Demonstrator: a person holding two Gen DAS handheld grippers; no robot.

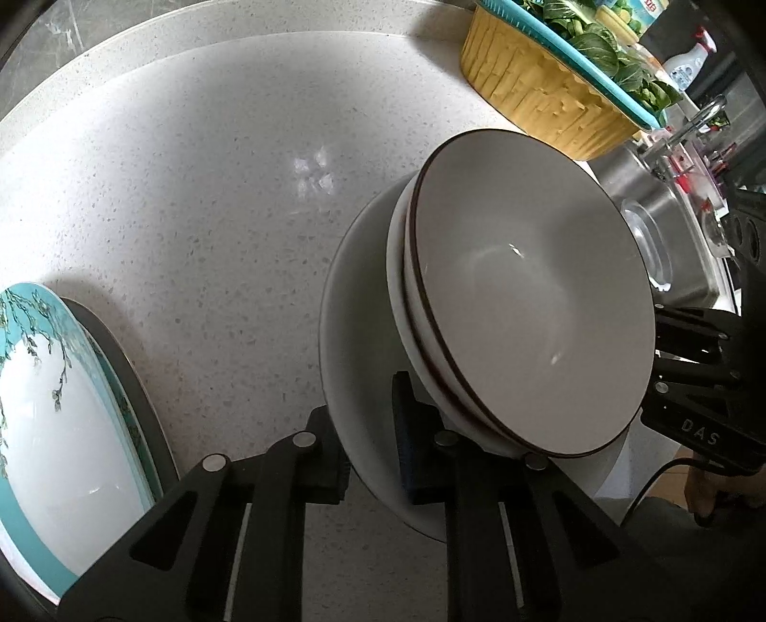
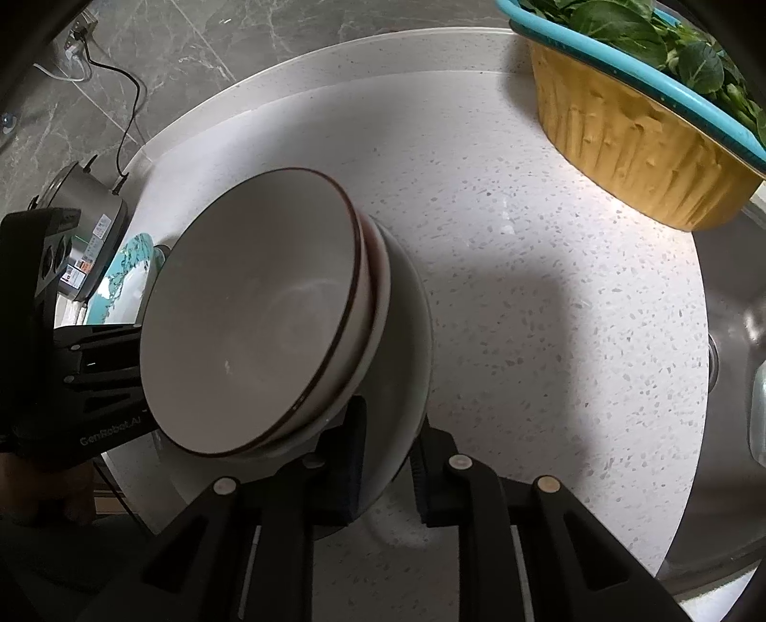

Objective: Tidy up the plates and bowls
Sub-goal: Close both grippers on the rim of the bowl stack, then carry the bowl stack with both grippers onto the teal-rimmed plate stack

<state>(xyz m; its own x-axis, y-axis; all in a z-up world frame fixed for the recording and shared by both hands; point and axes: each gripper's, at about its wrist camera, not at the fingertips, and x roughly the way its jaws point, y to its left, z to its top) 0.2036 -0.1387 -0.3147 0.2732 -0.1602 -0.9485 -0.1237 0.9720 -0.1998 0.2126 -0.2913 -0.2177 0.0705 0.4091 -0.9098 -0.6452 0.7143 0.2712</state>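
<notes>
A home kitchen. A white speckled stone tabletop [image 2: 550, 296] runs up to a stainless steel sink [image 1: 670, 229] with a chrome tap [image 1: 694, 124]. A yellow basin [image 2: 632, 158] holding a turquoise colander [image 2: 622, 76] of leafy greens [image 2: 670, 43] stands near the sink, a steel electric cooker [image 2: 91, 225] is plugged into a grey marble-tiled wall [image 2: 191, 43], and stacked crockery [image 2: 268, 335] sits on the tabletop.
</notes>
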